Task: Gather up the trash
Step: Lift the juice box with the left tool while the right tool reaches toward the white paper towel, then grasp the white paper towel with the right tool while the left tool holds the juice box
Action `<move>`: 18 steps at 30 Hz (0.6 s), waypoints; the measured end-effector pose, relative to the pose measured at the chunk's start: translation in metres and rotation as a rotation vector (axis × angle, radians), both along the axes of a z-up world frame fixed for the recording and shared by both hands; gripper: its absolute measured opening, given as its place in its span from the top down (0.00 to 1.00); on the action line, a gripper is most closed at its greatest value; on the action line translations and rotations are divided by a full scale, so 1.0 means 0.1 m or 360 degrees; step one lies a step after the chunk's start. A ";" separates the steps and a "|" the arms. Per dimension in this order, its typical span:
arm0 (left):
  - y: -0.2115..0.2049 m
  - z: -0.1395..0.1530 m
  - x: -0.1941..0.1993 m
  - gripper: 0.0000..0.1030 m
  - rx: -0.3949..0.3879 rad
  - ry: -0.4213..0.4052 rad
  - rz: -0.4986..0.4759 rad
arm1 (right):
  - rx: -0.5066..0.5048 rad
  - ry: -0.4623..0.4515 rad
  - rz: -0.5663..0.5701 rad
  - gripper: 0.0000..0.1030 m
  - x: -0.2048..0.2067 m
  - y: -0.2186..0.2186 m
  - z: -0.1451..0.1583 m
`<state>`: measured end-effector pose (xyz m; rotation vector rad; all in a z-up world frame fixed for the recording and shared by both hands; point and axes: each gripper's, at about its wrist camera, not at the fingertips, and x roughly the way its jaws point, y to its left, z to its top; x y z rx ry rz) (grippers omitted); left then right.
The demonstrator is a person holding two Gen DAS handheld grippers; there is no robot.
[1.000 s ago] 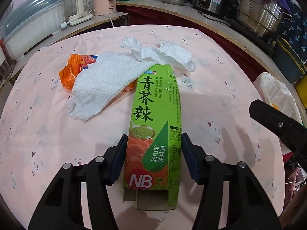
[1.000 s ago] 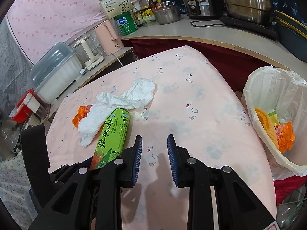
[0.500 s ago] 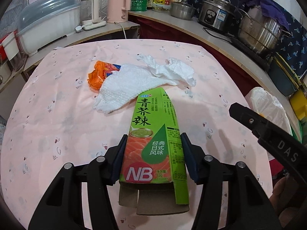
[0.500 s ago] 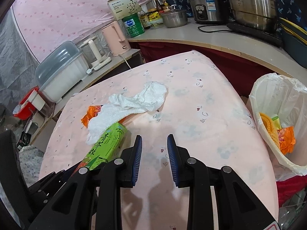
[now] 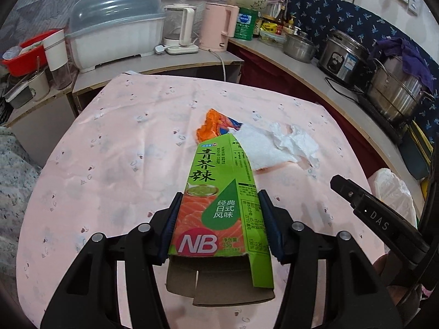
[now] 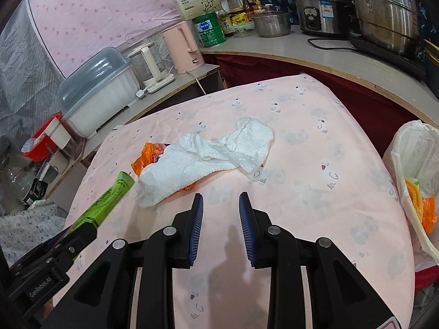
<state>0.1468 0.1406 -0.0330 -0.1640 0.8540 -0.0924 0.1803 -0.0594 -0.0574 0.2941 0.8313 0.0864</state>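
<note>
While my left gripper (image 5: pixel 219 227) keeps its jaws clamped on the green carton (image 5: pixel 219 197), I have lifted it off the table (image 5: pixel 109 164) clear of the paper towel (image 6: pixel 208 159) and orange wrapper (image 6: pixel 145 156); my right gripper (image 6: pixel 221 230), jaws apart, holds nothing, and the lined bin (image 6: pixel 411 148) comes next.

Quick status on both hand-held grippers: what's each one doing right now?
Left hand-held gripper: shut on the green carton, lifted off the table.
Right hand-held gripper: open, nothing between its fingers.
</note>
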 end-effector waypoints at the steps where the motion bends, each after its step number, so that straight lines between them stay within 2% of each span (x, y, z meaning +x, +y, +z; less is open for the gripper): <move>1: 0.05 0.00 0.03 0.50 -0.0005 0.0002 0.0017 | -0.0006 0.0002 0.0000 0.74 0.04 0.01 -0.01; 6: 0.24 -0.04 0.17 0.50 -0.0016 0.0013 0.0091 | -0.0044 0.0024 -0.0007 0.74 0.33 0.05 -0.08; 15: 0.34 -0.11 0.39 0.50 -0.0016 0.0027 0.0124 | -0.0126 0.0092 0.0006 0.74 0.80 0.11 -0.30; 16: 0.33 -0.12 0.41 0.50 -0.0014 0.0030 0.0124 | -0.0133 0.0097 0.0009 0.73 0.84 0.11 -0.33; 18: 0.33 -0.14 0.45 0.50 -0.0015 0.0038 0.0121 | -0.0156 0.0106 0.0011 0.64 0.91 0.11 -0.38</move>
